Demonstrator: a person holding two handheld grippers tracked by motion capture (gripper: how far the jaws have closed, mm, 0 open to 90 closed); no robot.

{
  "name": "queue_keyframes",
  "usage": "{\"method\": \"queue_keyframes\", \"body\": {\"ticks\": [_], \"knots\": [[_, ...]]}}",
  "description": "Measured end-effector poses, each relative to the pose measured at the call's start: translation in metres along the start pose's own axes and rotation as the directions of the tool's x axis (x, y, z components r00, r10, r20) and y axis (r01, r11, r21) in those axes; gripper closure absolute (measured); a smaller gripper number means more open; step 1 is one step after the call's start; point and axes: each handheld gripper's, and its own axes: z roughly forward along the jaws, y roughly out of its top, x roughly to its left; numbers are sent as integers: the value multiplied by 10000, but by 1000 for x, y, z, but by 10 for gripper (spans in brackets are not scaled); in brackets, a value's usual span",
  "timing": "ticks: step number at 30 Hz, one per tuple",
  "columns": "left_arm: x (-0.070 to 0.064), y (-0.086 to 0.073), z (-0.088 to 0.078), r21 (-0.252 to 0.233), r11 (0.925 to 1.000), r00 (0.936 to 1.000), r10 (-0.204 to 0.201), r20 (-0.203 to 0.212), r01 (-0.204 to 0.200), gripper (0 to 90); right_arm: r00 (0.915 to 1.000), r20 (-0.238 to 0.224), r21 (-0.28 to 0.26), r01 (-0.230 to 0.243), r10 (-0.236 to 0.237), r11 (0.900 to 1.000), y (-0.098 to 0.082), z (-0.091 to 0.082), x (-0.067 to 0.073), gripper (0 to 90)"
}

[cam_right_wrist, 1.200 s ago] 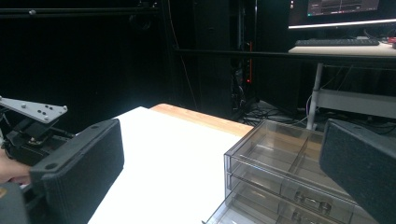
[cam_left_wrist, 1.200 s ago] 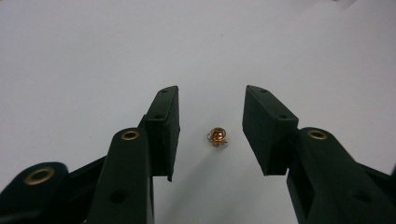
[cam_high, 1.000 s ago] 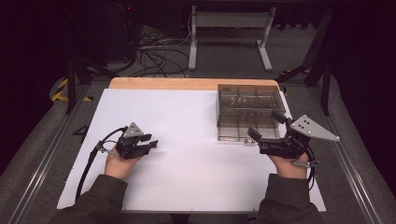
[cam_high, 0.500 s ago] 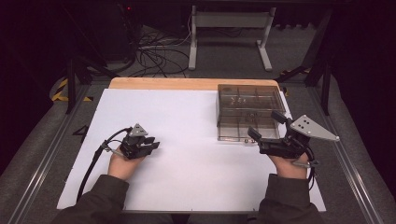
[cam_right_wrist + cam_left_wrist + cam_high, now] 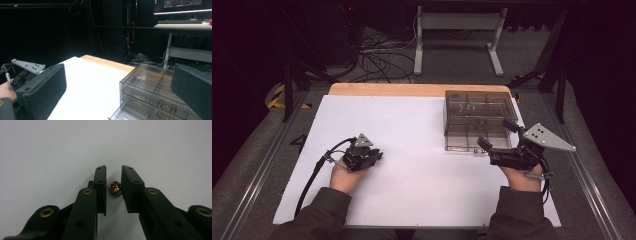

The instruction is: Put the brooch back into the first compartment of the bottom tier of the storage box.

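Brass-coloured small part (image 5: 114, 188), one in number, lies on the white surface in the left gripper view, between the two black jaws and roughly midway along their inner faces. A narrow gap shows on either side of it, and whether the right-hand jaw touches it cannot be told. The left gripper (image 5: 113, 171) has its jaws set narrow, not closed on the part. In the high view this gripper (image 5: 374, 156) rests low at the left of the sheet, held by the person's left hand (image 5: 344, 176), with one black cable (image 5: 314, 175) trailing off the near left edge.

One clear plastic drawer cabinet (image 5: 478, 120) stands at the far right of the sheet; in the right gripper view (image 5: 150, 92) it shows stacked drawers, the lowest pulled partly out. The right gripper (image 5: 495, 135) sits just in front of the cabinet with its jaws spread wide; the right gripper view shows the two padded jaws at opposite edges of the picture. One grey three-cornered plate (image 5: 547, 138) tops it.

Two hands and two grippers are counted. The work surface is a white sheet (image 5: 412, 150) over a wooden table (image 5: 387, 89) whose far edge is bare. Beyond it lie dark floor, tangled cables (image 5: 377, 60) and a white desk frame (image 5: 457, 35); a lit monitor (image 5: 182, 5) and keyboard (image 5: 180, 21) appear in the right gripper view.
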Motion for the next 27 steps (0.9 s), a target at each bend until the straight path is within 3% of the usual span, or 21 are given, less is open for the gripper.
{"method": "queue_keyframes", "body": {"ticks": [9, 27], "knots": [[-4, -1, 0, -38, 9994, 9990, 343, -272, -344, 788, 10000, -2, -28, 2, -2, 10000, 1, -1, 0, 8], [-2, 2, -7, -487, 9983, 9992, 298, -271, -311, 800, 10000, -12, -13, -4, 4, 10000, 0, 0, 0, 9]]}}
